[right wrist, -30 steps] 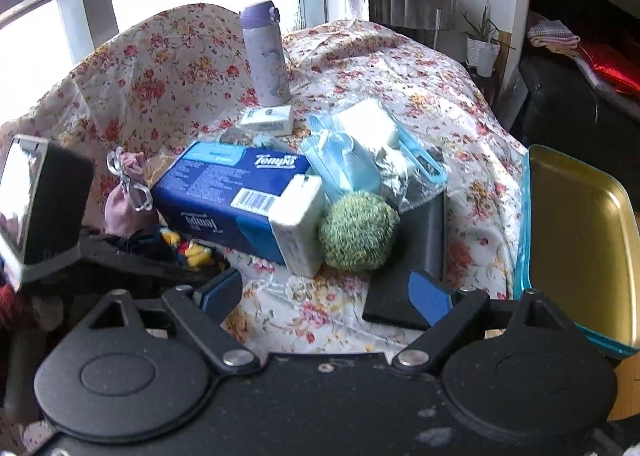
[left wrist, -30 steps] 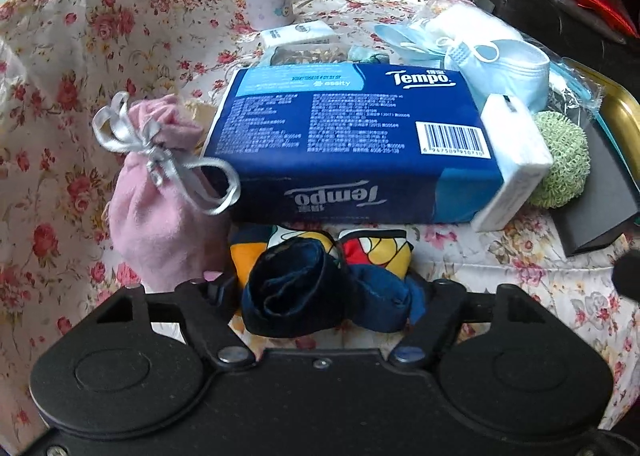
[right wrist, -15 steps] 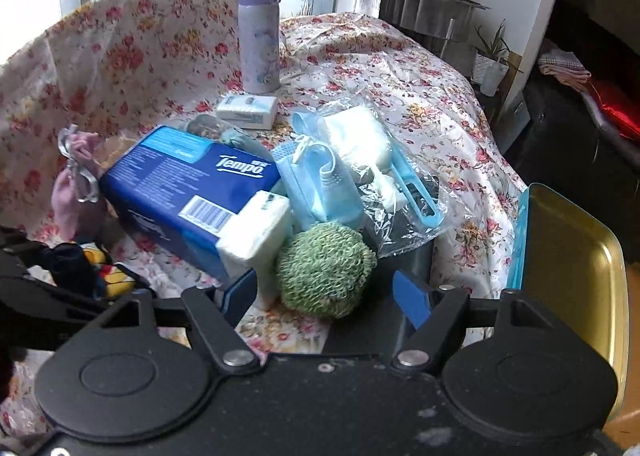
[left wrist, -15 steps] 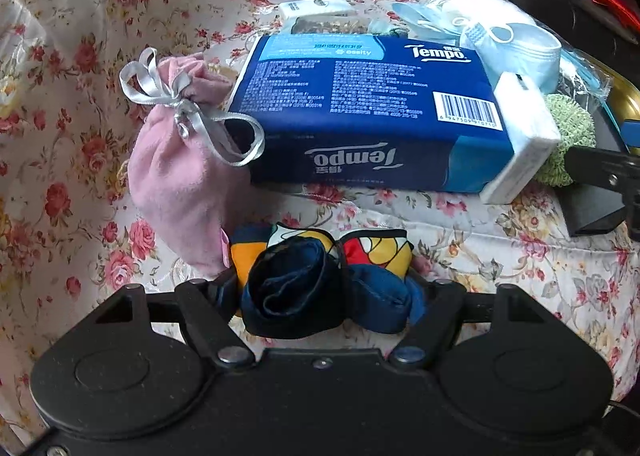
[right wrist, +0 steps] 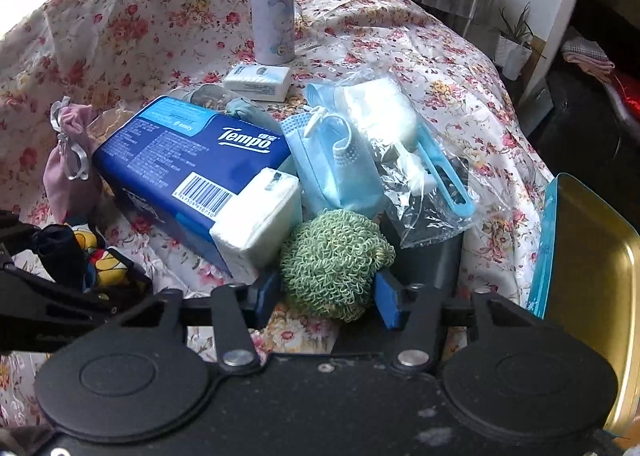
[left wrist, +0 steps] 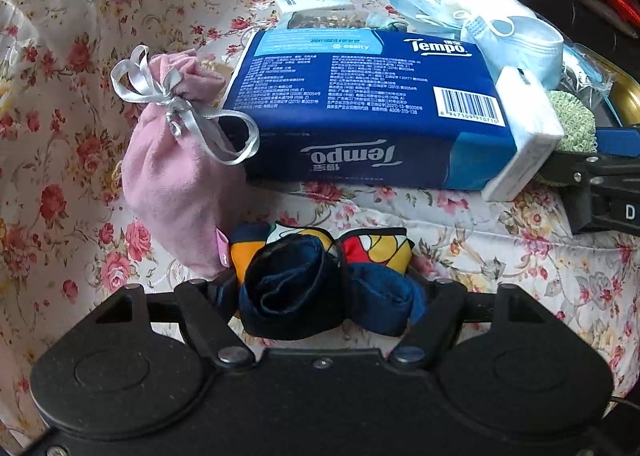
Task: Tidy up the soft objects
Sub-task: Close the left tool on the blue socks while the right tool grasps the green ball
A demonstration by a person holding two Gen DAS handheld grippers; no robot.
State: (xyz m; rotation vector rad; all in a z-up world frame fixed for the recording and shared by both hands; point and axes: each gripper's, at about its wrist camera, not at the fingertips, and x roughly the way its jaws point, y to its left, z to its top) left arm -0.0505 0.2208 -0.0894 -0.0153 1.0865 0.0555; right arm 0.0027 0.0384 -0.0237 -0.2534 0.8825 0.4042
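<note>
Green scrubber ball (right wrist: 334,262) between closing right jaws; left jaws grip rolled socks (left wrist: 320,280).

— What is sitting between the jaws of the right gripper (right wrist: 326,294)?

— The scrubber ball (right wrist: 334,262), with the jaws closing on it. Just beyond it the tissue pack (right wrist: 192,164) is lying to the left and the face masks (right wrist: 334,160) straight ahead, with the plastic bag (right wrist: 416,164) to their right. The bottle (right wrist: 272,4) is standing far behind, and the tray (right wrist: 592,256) is lying off to the right.

— And the left gripper (left wrist: 322,288)?

— The rolled socks (left wrist: 320,276) are sitting between its jaws. The drawstring pouch (left wrist: 176,164) is leaning ahead to the left, touching the tissue pack's left end.
</note>
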